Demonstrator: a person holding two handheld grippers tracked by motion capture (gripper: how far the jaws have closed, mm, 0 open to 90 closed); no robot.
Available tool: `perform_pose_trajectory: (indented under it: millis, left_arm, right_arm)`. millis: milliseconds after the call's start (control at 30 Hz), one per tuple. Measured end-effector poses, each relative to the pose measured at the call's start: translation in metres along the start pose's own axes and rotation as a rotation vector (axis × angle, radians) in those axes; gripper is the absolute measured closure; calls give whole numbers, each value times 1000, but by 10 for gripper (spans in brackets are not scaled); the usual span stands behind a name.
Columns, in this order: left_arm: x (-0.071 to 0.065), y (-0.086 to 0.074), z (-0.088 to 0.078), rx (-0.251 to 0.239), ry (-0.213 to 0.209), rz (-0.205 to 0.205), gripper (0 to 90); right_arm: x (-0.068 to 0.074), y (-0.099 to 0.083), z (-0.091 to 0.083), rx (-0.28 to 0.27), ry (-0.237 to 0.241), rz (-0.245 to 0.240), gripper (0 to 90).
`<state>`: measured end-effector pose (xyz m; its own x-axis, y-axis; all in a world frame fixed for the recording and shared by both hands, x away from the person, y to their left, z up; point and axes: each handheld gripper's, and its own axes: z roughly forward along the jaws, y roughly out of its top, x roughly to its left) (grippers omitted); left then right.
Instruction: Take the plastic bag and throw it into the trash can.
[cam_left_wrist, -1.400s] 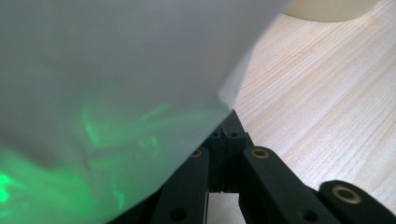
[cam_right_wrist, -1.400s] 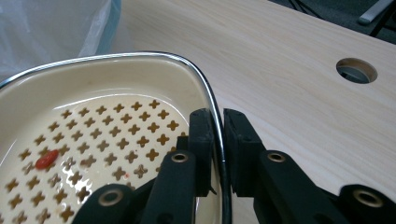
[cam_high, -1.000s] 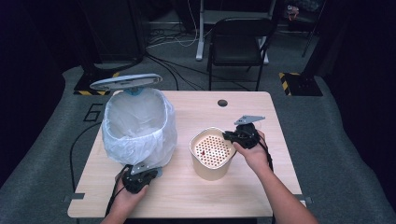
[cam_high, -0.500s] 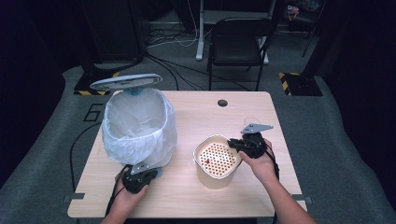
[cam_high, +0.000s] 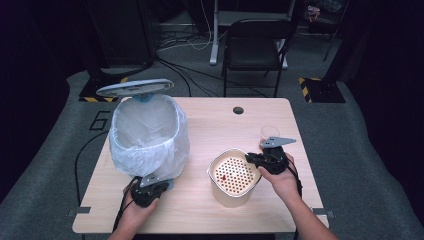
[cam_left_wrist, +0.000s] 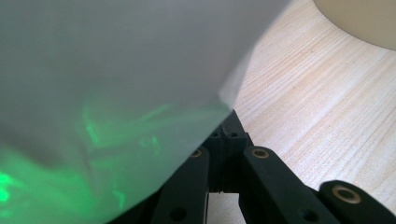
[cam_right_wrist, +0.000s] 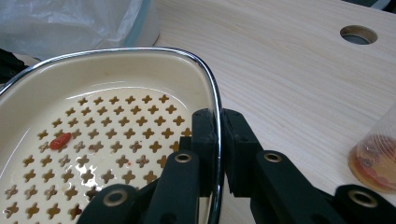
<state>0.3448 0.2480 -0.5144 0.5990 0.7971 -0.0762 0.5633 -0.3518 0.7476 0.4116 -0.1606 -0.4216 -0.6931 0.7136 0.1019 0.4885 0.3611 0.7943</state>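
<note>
On the right, the right gripper (cam_right_wrist: 219, 154) is clenched on the strainer bowl's (cam_high: 231, 176) rim. Tipping toward the bin (cam_high: 145, 131) should be slow, so the red scrap (cam_right_wrist: 60, 140) lands inside. The left gripper (cam_left_wrist: 223, 140) pinches the bag (cam_left_wrist: 116, 93), steadying it.

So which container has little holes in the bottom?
The cream strainer bowl, clamped at its rim by the right gripper. The bag-lined bin and small clear cup have none.

A fixed camera is looking forward and down over the whole tabletop (cam_high: 210, 125). Two close cameras are riding the hand-held grippers, looking along black jaws; all three are sharing the cream strainer bowl (cam_high: 233, 176) (cam_right_wrist: 107, 135) (cam_left_wrist: 359, 21).
</note>
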Motion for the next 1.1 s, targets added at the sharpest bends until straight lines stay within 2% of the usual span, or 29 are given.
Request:
perform_pose_trajectory:
  millis: [300,467,633,800,867,933,1000,1067,1100]
  left_arm:
    - [0,0,0,-1,0,-1,900]
    - [0,0,0,-1,1,-3,900]
    - [-1,0,0,2,5,-6,900]
    - [-2,1,0,9,17,-9,900]
    - [-2,1,0,14,19,8,900]
    - [-5,1,1,1,37,-8,900]
    - [-3,3,-1,26,28,56,900]
    - [-3,3,-1,28,25,53,900]
    - [-4,3,0,17,29,33,900]
  right_arm:
    - [-6,8,-14,-62,9,32,697]
    - [-15,9,-21,-77,-24,50,610]
    - [-26,4,-23,-72,-70,66,539]
    - [-35,-3,-24,-70,-101,81,500]
    - [-38,-5,-25,-75,-123,83,481]
    - [-40,-8,-25,-83,-130,89,472]
    - [-43,-10,-26,-86,-140,91,461]
    - [-46,-12,-27,-87,-148,99,449]
    - [-47,-14,-27,-89,-151,100,444]
